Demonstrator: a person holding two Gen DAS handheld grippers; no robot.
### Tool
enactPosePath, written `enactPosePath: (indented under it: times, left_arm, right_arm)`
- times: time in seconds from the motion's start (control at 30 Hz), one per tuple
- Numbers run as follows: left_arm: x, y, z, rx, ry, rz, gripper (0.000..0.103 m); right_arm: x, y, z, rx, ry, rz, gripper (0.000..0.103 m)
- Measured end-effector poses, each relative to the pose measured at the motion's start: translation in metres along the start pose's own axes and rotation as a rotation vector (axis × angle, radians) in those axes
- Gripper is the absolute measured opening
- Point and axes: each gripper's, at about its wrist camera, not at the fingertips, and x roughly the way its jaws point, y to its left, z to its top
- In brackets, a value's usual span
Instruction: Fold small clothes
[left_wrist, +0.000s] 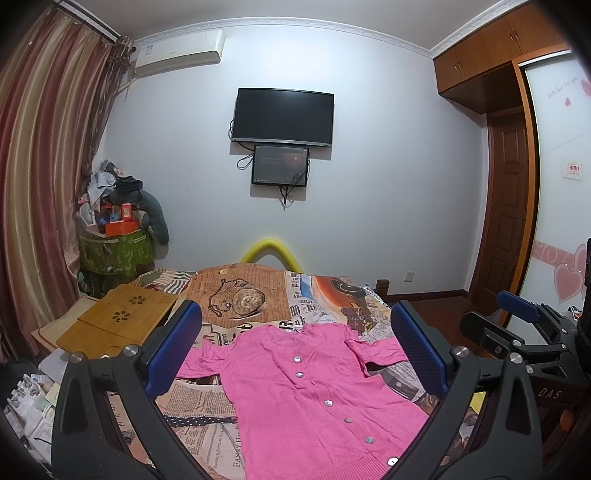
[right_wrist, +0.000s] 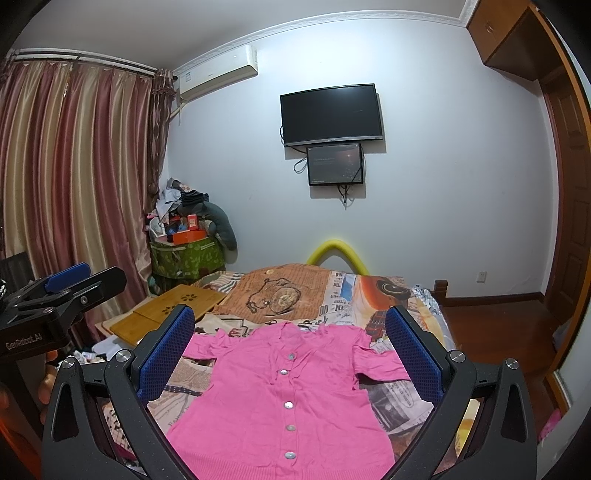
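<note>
A small pink short-sleeved cardigan (left_wrist: 310, 391) (right_wrist: 284, 391) with a row of silver buttons lies spread flat, front up, on the newspaper-print bedspread (left_wrist: 240, 295) (right_wrist: 288, 291), collar toward the far end. My left gripper (left_wrist: 295, 343) hovers above its hem end, blue pads wide apart, nothing between them. My right gripper (right_wrist: 291, 350) hangs likewise over the garment, open and empty. The right gripper (left_wrist: 517, 325) also shows at the right of the left wrist view, and the left gripper (right_wrist: 62, 284) at the left of the right wrist view.
A bamboo lap tray (left_wrist: 122, 321) (right_wrist: 170, 310) rests on the bed's left edge. A green bin piled with clutter (left_wrist: 114, 243) stands by the curtain (left_wrist: 44, 184). A yellow foam tube (left_wrist: 273, 251) arches at the bed's foot. Wardrobe and door (left_wrist: 513, 184) lie to the right.
</note>
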Motion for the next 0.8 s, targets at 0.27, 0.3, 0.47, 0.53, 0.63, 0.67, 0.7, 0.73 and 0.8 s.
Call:
enactPosePath:
  times: [0.27,0.3,0.47,0.53,0.63,0.67,0.7,0.73,0.8]
  left_arm:
    - [0.0,-0.001,-0.001,0.001,0.0,0.001,0.103]
    - [0.0,-0.001,-0.001,0.001,0.0,0.001,0.103]
    - [0.0,0.0,-0.002,0.001,-0.001,0.004,0.103]
    - [0.002,0.0,-0.003,0.004,-0.002,0.019,0.103]
    - [0.01,0.003,-0.007,0.003,0.007,0.036,0.103]
    - [0.014,0.006,-0.008,-0.003,0.018,0.037,0.103]
    - [0.018,0.009,-0.01,-0.012,0.028,0.037,0.103]
    - [0.025,0.01,-0.012,-0.021,0.039,0.038,0.103]
    - [0.039,0.017,-0.016,-0.044,0.065,0.046,0.103]
  right_arm:
    - [0.001,-0.004,0.0,0.001,0.002,-0.001,0.102]
    - [0.001,-0.002,-0.001,0.0,0.001,-0.001,0.102]
    - [0.004,-0.004,-0.002,0.003,0.008,-0.003,0.102]
    - [0.007,-0.005,-0.001,0.004,0.014,-0.003,0.102]
    - [0.014,-0.006,-0.003,0.002,0.027,-0.008,0.102]
    - [0.017,-0.006,-0.004,0.002,0.03,-0.01,0.102]
    - [0.02,-0.007,-0.004,0.001,0.036,-0.012,0.102]
    - [0.024,-0.007,-0.005,-0.001,0.041,-0.016,0.102]
    - [0.03,-0.007,-0.009,-0.004,0.048,-0.025,0.102]
